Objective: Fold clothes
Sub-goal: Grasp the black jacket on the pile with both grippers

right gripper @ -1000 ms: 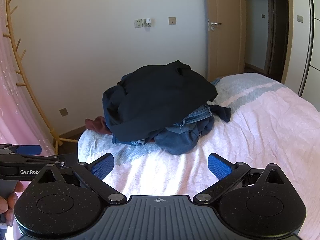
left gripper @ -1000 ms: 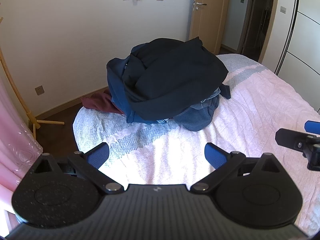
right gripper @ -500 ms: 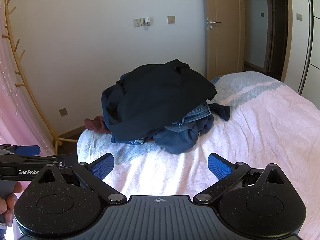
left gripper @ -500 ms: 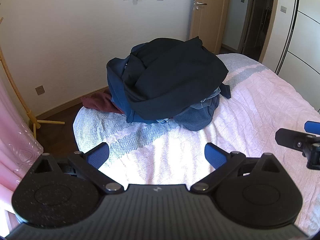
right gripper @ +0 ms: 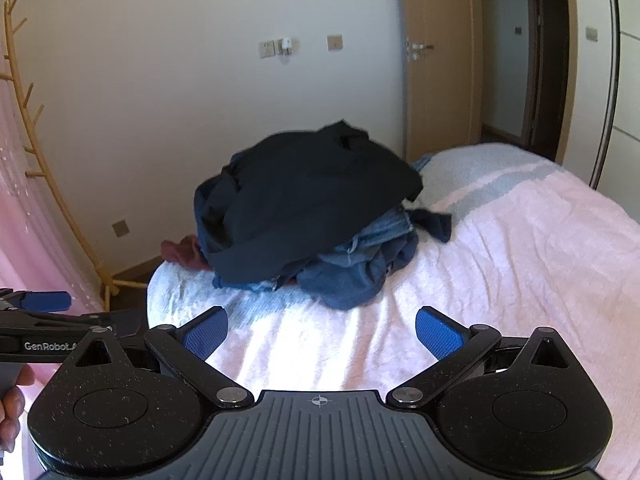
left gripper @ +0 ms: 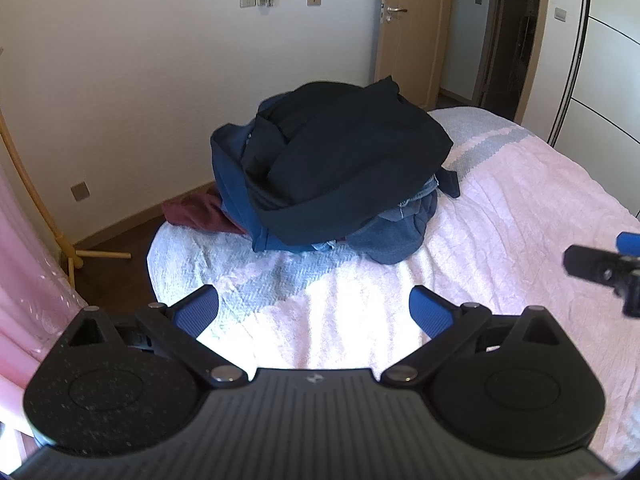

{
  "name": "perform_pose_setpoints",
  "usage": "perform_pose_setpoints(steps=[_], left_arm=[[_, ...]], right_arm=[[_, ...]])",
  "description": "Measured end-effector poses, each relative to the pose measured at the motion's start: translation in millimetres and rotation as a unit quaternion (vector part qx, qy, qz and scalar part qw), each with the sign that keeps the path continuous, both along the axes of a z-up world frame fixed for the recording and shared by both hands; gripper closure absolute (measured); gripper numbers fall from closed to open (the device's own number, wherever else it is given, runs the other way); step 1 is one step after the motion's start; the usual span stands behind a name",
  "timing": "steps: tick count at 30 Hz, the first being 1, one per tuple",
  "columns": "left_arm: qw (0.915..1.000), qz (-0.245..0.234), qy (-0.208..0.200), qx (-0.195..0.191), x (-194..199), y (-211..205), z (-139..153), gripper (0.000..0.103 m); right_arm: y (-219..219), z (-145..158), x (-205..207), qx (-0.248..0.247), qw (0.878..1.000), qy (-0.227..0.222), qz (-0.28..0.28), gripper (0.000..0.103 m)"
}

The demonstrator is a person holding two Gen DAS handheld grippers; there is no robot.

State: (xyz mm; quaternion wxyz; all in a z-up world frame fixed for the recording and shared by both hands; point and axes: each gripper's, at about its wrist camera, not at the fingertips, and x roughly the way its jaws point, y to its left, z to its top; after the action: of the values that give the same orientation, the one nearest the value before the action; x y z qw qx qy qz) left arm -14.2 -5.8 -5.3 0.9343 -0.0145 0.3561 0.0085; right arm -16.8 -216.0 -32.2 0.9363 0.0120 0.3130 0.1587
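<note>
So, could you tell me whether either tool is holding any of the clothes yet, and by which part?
Nothing is held. The left tool and right tool are both open above the bedspread, short of the clothes pile.

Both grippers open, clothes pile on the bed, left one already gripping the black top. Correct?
Not quite: the left gripper holds nothing. The left wrist view shows it open over bare bedspread, short of the clothes pile. The right gripper is open too.
</note>
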Motion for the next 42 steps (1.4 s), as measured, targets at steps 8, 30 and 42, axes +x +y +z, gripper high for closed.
perform_pose_setpoints(steps=[8,30,42], left_arm=[[0.9998,0.011,-0.012,0.012,-8.1,12.6,-1.5,0.003],[0.9736,-0.192,-0.046,0.115,247.9,17.2,-38.3,0.003],[0.9182,-0.375,-0.045,0.118,384.4,-11.5,-112.2,0.028]], right_arm=[[-37.0,7.7,-5.9,0.033,0.998,-0.045,-0.035,0.001],[-12.7,-28.2,186.3,0.043,0.998,-0.019,-0.053,0.001],[-0.8,-131.0,362.4,0.139,0.980,0.107,-0.089,0.001]])
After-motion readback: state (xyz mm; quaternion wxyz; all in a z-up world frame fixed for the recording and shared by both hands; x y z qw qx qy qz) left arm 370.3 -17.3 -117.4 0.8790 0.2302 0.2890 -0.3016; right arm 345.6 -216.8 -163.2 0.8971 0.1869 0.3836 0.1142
